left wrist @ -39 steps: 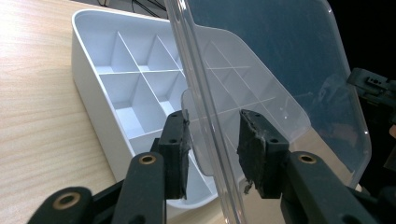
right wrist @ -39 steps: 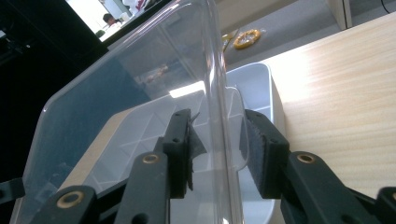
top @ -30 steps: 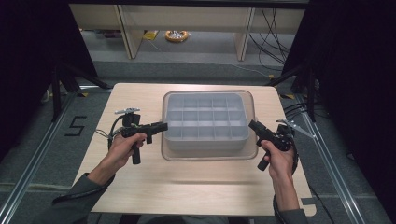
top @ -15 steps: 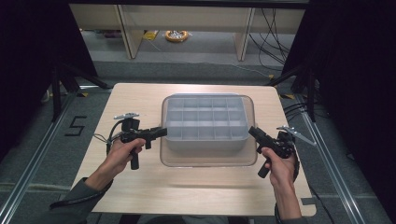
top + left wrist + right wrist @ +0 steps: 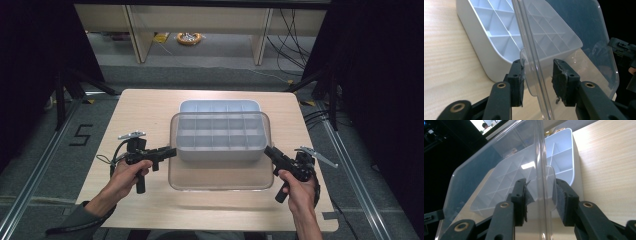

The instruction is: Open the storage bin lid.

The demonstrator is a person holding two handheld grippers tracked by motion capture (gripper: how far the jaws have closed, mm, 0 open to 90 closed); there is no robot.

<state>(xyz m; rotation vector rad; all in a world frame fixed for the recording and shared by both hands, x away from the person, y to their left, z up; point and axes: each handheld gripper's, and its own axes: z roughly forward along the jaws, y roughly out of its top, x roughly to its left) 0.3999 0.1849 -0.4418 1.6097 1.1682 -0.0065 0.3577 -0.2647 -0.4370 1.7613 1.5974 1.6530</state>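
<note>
- Left tongs (image 5: 171,151): nearest the person, at the lid's left edge. In the left gripper view the jaws stand spread around the edge tab, one pad (image 5: 517,83) touching it, the other apart; no firm pinch.
- Right tongs (image 5: 267,150): at the lid's right edge. Its own view shows the jaws straddling the rim, both pads close; whether they clamp it cannot be told.
- Clear lid (image 5: 220,172): carried between both tongs, one at each end, likely to keep it level; it lies offset toward the person, overlapping the box's near part.
- White divided box (image 5: 220,107): on the counter (image 5: 150,107), compartments open, far row uncovered.
</note>
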